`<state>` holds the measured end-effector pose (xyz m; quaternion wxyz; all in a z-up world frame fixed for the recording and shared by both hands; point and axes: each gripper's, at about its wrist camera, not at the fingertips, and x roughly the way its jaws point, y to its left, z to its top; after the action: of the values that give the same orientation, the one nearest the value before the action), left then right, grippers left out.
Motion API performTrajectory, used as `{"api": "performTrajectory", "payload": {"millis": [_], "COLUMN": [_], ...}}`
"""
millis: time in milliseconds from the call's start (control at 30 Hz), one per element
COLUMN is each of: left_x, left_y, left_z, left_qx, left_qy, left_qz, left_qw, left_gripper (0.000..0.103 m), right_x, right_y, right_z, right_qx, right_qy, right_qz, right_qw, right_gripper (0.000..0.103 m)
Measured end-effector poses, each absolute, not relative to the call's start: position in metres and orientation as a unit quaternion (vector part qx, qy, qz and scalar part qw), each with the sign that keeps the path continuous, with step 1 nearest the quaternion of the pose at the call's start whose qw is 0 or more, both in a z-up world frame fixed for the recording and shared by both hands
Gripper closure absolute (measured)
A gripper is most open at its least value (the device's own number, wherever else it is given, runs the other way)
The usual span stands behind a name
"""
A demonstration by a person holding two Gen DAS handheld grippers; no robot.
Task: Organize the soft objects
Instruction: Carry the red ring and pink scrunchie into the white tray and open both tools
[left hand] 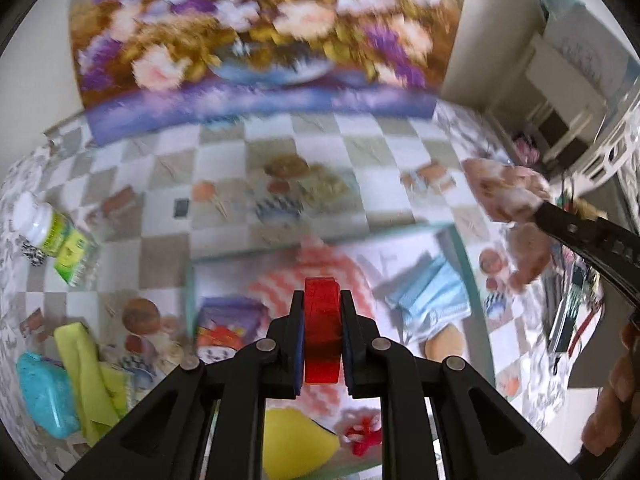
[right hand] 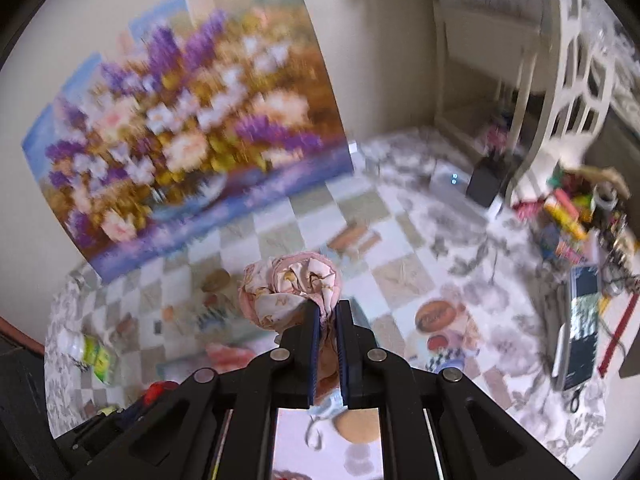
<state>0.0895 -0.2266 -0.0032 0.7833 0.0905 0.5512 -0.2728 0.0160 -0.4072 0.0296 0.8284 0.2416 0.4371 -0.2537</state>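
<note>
Looking down the left wrist view first, the left claw (left hand: 322, 320) is clamped tight on a red translucent block (left hand: 321, 330), which looks stiff and slick, so the pads pinching its flat sides is the sensible hold. Below it a shallow tray (left hand: 460, 248) sits on the bench (left hand: 360, 136) with its checked cloth, and inside lie a pink zigzag cloth (left hand: 280, 284), a folded light blue cloth (left hand: 430, 292) and a yellow sponge (left hand: 294, 440); all should be light and floppy, best pinched at a bunched fold, not a loose edge. Near the bench's left edge rest a lime green cloth (left hand: 86, 364) and a teal sponge (left hand: 46, 392). Motion blur smears everything, and a red tangle (left hand: 362, 436) by the yellow sponge is too soft to name. At the right, the right claw's finger carries a crumpled pink printed cloth (left hand: 506, 192). Switching to the right wrist view, the right claw (right hand: 328, 312) is nearly closed on the pink printed cloth (right hand: 288, 288), gripping a gathered corner while the bulk balloons above the fingertips; light, limp stuff, likely to sag or slip if the pinch is thin. How much fabric sits between the pads is hidden. The tray is mostly cut off beneath the claw, only a tan round shape (right hand: 356, 428) peeking through.
</note>
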Motion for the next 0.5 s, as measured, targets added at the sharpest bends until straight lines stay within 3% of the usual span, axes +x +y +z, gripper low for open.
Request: {"api": "performTrajectory", "payload": {"millis": [500], "left_x": [0.099], "left_y": [-0.232], "left_z": [-0.067], "left_qx": [0.106], "left_qy": [0.621], "left_qz": [-0.239], "left_qw": [0.739], "left_gripper": [0.087], "right_x": [0.046], "right_y": [-0.395], "right_z": [-0.073], "right_qx": [0.259], "right_qy": [0.558], "right_qz": [-0.215], "right_qw": [0.759], "right_gripper": [0.094]}}
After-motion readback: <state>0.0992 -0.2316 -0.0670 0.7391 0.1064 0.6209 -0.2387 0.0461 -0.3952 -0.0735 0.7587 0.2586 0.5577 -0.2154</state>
